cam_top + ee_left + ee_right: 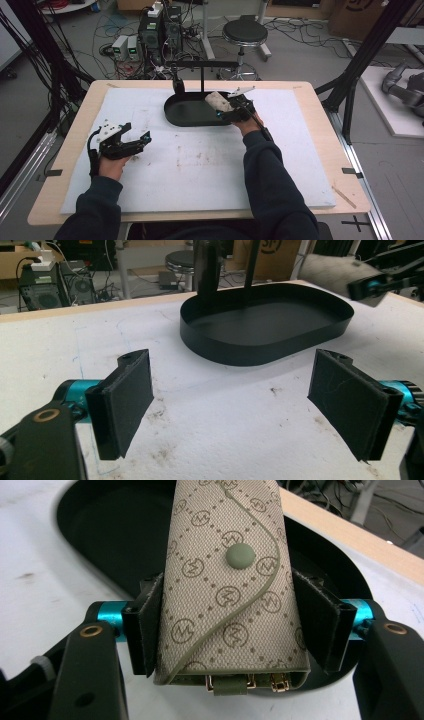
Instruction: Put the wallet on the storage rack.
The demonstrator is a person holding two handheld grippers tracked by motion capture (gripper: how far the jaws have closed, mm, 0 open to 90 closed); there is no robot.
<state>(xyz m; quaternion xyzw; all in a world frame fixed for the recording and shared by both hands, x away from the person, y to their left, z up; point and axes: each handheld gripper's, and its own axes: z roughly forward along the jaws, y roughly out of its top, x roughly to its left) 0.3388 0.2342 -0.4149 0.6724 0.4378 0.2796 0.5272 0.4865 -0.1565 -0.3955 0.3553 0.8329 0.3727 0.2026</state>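
A beige patterned pouch [230, 585] with a green snap button and green trim is clamped between the pads of my right gripper [232, 625]. In the high view the pouch [218, 100] hangs over the right rim of a black oval tray [187, 114], held by my right gripper [231, 108]. My left gripper [134, 137] rests on the white mat at the left, open, with nothing between its pads [127, 395]. From the left gripper view the black tray [225, 347] lies ahead, with the right gripper [372, 287] and the pouch [325, 267] at its far right.
A black stand with a horizontal bar [202, 64] rises behind the tray. The white mat [200, 165] covers most of the wooden table [330, 200]. A black stool [245, 32], computers [160, 30] and cables lie on the floor beyond.
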